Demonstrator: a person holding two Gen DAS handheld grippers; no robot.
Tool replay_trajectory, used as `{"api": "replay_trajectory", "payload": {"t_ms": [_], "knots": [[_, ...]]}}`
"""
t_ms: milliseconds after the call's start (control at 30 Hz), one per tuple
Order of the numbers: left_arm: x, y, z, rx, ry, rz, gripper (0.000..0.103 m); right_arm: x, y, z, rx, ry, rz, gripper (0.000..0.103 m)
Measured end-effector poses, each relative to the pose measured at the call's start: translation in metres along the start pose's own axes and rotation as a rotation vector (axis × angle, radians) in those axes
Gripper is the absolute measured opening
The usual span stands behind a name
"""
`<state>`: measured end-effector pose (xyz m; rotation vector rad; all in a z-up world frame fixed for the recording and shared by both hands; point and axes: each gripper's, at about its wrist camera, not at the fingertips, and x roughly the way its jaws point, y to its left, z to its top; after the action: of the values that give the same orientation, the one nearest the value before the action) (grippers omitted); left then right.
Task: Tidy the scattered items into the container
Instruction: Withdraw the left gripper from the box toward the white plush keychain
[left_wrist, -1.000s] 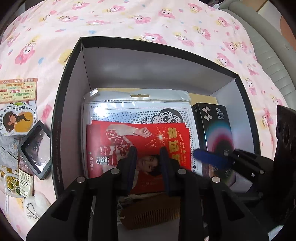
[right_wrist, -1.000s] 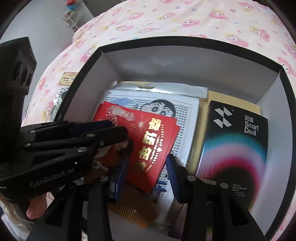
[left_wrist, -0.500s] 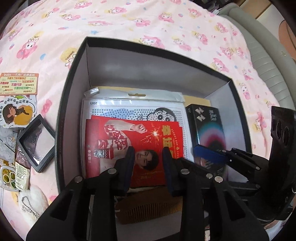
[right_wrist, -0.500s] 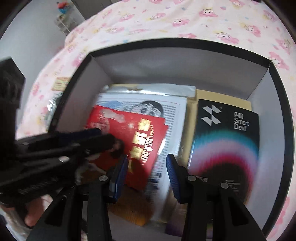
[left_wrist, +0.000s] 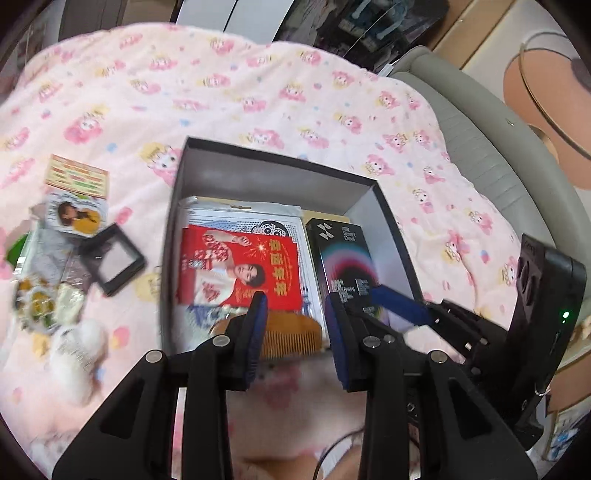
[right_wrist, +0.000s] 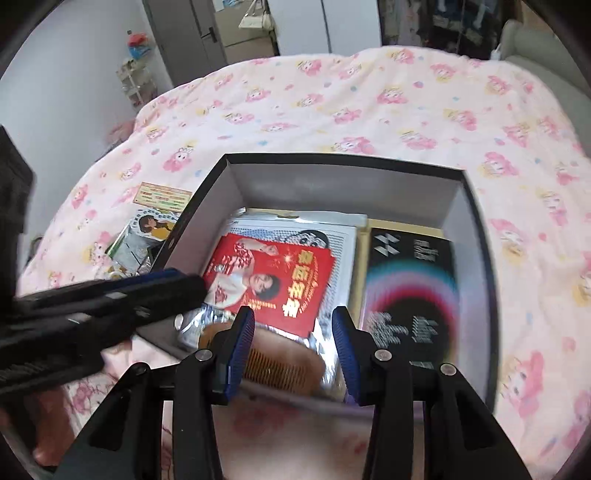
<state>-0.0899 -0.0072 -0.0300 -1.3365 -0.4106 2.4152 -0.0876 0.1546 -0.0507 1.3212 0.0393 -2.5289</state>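
The black open box sits on the pink quilt and holds a red envelope, a black "Smart Devil" carton, a clear-packed sheet and a wooden comb at its near end. My left gripper hovers above the box's near edge, open, with nothing between its blue pads. My right gripper hangs over the same end, above the comb, also open and holding nothing. Each gripper shows in the other's view: the right gripper's fingers and the left gripper's fingers.
Loose items lie left of the box: a black square case, a cartoon sticker, a printed card, small packets and a white fluffy thing. A grey padded bed edge runs along the right.
Both grippers have risen and drawn back from inside the box, so the whole box and more quilt show. The left jaws stand slightly wider. The box contents have not moved.
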Motion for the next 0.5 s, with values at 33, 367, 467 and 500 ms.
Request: {"api": "replay_trajectory", "payload": {"t_ms": [33,367,467,500], "knots": [[-0.011,-0.002,-0.004,0.006,-0.009,-0.001,0.032,-0.011,0.005,-0.003,-0.012,-0.02,0.001,0.04],[-0.083,-0.017,-0.036,0.019,-0.111,-0.001,0.04,-0.081,0.038,-0.019,0.014,-0.114,0.114,0.04],[-0.097,-0.014,-0.045,0.009,-0.129,0.004,0.04,-0.091,0.051,-0.024,-0.007,-0.124,0.124,0.04],[-0.101,-0.013,-0.048,0.005,-0.134,0.005,0.04,-0.094,0.056,-0.026,-0.011,-0.124,0.128,0.041]]}}
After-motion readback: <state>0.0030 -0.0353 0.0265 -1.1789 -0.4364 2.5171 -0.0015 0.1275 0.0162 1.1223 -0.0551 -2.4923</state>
